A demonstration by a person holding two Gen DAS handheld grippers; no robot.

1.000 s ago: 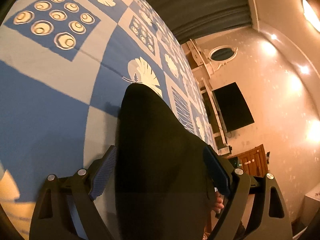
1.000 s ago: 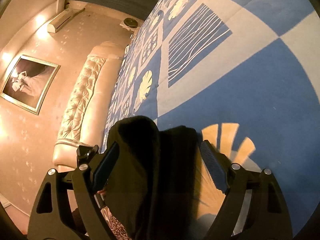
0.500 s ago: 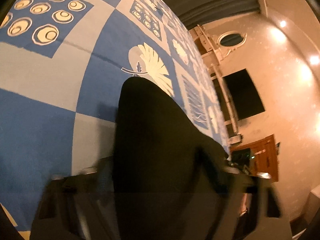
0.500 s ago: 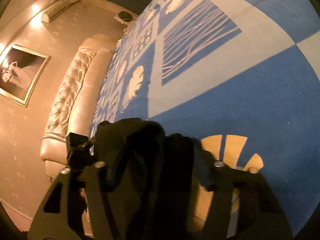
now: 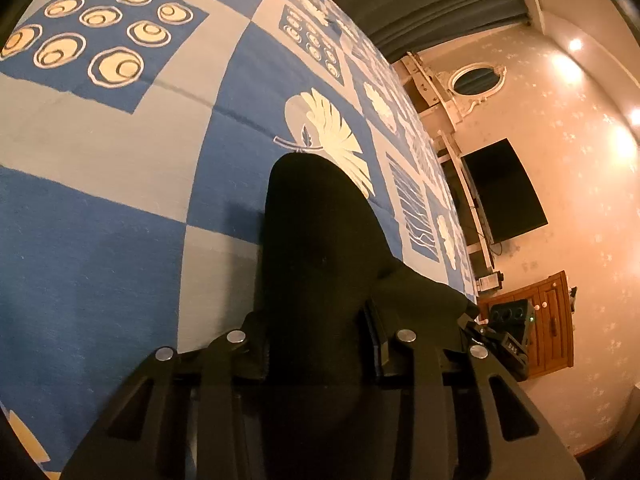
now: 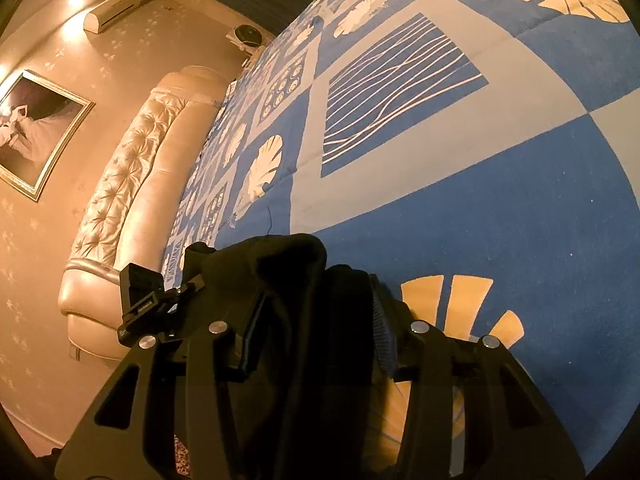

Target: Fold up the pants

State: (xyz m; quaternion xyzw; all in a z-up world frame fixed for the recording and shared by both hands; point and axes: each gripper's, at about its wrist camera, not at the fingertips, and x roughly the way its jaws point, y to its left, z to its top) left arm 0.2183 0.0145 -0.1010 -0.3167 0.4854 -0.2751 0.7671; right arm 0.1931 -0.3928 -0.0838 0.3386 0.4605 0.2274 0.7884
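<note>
Both grips locked on the pants, fold barely begun

The left gripper has its jaws pinched narrow on the black pants, and the right gripper is clamped on a bunched edge of them too. The cloth trails out over the bed. My read: both ends gathered, no neat fold showing, laying and smoothing all to come.

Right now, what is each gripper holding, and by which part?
Both grippers, left and right, are shut on the black pants. Each pinches a bunched edge; which part of the garment cannot be told.
</note>
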